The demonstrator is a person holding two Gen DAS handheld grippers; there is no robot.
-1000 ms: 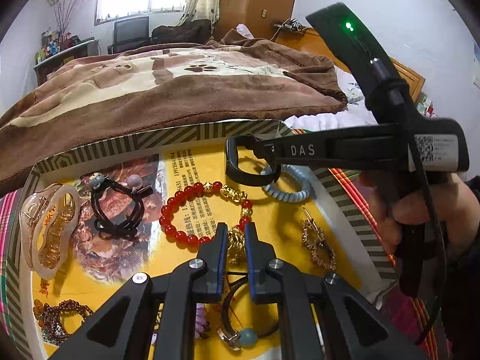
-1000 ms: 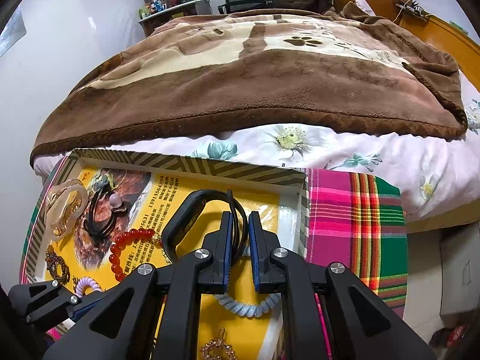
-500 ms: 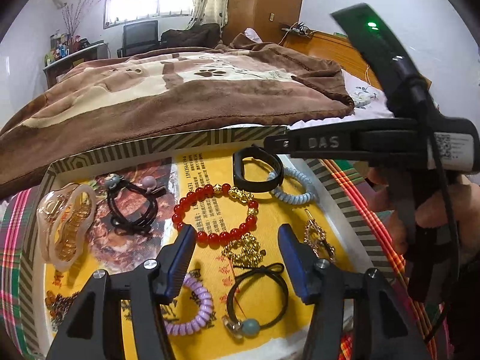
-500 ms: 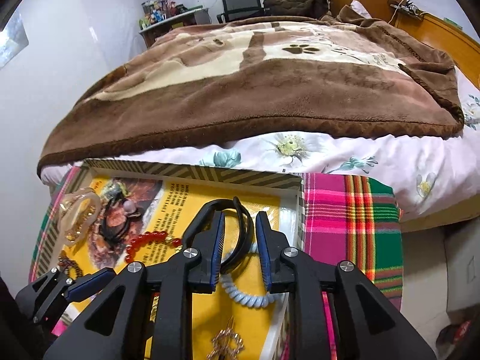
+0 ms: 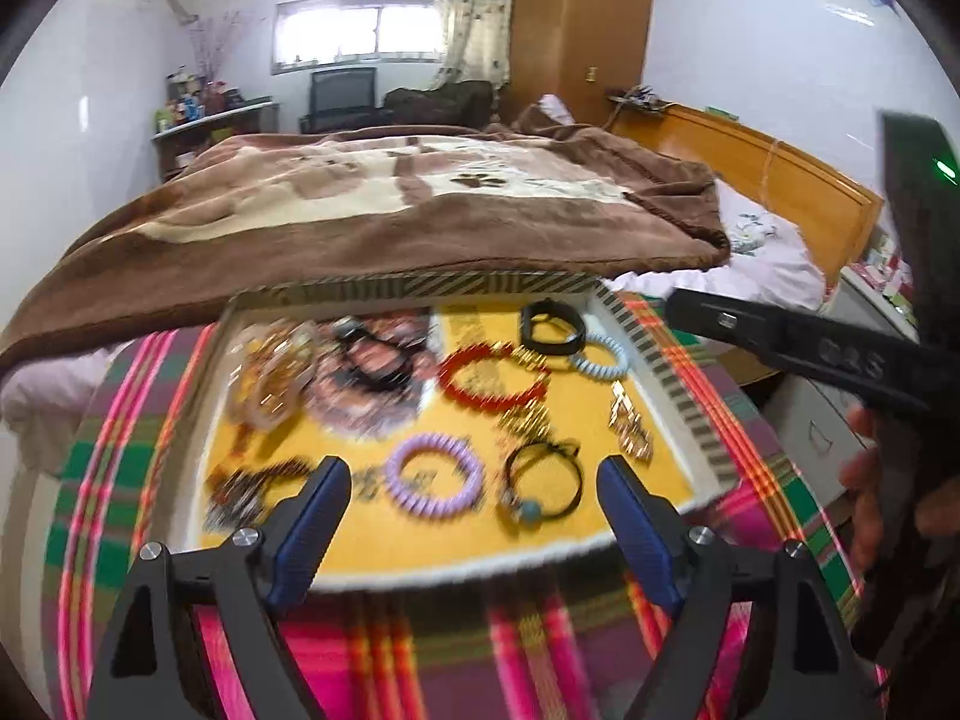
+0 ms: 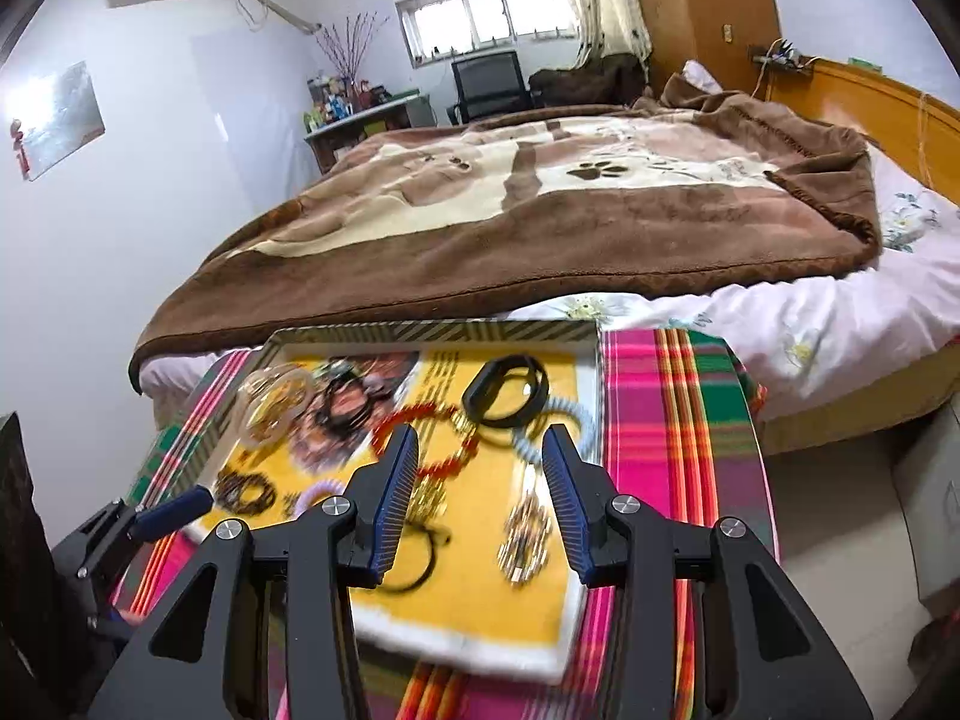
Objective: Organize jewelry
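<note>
A shallow yellow-lined tray (image 5: 648, 336) (image 6: 432, 331) holds the jewelry: a black band (image 5: 549, 327) (image 6: 507, 399), a red bead bracelet (image 5: 489, 375) (image 6: 429, 441), a pale blue coil tie (image 5: 600, 354) (image 6: 555, 420), a purple coil tie (image 5: 435, 474), a black cord bracelet (image 5: 543, 483), a gold ornament (image 5: 630, 426) (image 6: 525, 534) and a clear hair claw (image 5: 276, 372) (image 6: 273, 399). My left gripper (image 5: 474, 486) hovers above the tray's near edge, jaws opening, nothing between them. My right gripper (image 6: 480, 456) is above the tray too, jaws opening and empty.
The tray rests on a pink and green plaid cloth (image 5: 420, 648) (image 6: 660, 408) over a small table. A bed with a brown blanket (image 5: 390, 210) (image 6: 540, 222) stands right behind it. A hand (image 5: 870, 480) holds the right gripper's body at the right.
Both grippers let go, opened and drew back and up from the tray. The black band dropped from the right gripper and lies in the tray's far right corner.
</note>
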